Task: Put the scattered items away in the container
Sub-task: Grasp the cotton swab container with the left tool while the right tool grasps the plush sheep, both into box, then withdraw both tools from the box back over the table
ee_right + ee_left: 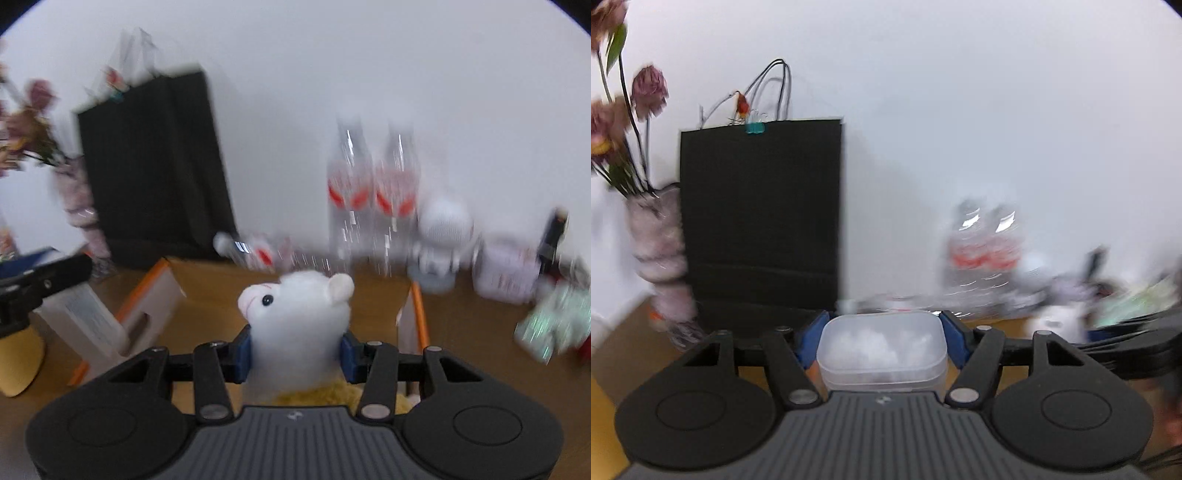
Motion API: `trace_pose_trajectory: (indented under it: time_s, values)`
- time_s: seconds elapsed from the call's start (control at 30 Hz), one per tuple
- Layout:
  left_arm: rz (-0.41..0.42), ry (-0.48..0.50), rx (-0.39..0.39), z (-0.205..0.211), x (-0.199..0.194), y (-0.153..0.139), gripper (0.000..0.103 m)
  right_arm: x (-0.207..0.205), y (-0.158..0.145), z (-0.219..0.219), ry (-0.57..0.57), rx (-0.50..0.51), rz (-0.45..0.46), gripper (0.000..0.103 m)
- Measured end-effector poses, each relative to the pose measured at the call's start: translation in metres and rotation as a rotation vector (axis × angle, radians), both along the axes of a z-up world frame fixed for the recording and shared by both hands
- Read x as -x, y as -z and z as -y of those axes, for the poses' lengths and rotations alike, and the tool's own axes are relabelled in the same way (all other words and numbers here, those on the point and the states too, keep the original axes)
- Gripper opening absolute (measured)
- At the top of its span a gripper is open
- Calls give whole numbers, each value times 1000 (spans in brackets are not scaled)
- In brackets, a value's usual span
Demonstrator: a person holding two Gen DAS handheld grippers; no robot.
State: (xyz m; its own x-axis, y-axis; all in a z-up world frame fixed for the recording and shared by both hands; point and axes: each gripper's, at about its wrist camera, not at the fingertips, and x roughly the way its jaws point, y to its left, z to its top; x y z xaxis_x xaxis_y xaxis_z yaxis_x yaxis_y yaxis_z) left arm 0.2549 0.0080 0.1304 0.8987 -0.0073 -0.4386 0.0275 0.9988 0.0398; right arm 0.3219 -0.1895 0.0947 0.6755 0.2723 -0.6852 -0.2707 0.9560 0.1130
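My left gripper (884,325) is shut on a translucent plastic box (882,347) with something white inside, its blue pads pressed on both sides. It is raised above the wooden table, facing a black paper bag. My right gripper (295,343) is shut on a white plush mouse (295,302) with a black eye, pink nose and some yellow at its base. The mouse hangs over an open cardboard box (221,280) with orange-edged flaps. Both views are blurred by motion.
The black paper bag (761,221) stands against the wall beside a vase of dried flowers (661,258). Two clear water bottles (373,199), a white round figure (443,229) and a white tub (506,269) line the back. A yellow object (18,362) lies at the left.
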Motion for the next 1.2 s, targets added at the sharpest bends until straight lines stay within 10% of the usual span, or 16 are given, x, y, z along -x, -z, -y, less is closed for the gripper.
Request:
trace_pose_trajectory:
  time_s: [0.37,0.6,0.87,1.2]
  values:
    - [-199,-1,-147,5,-14,68,75,-28,78,-17,28,67,-296,52]
    - [-265,58,78,-23,-12,28,99,-9,45,-3,57,14,-278,91]
    - [-385,28,162,-45,-14,11,99,3,16,13,50,-69,-326,91]
    - [-178,-13,224,-63,84,-1,103,127,-10,36,14,-173,-27,91]
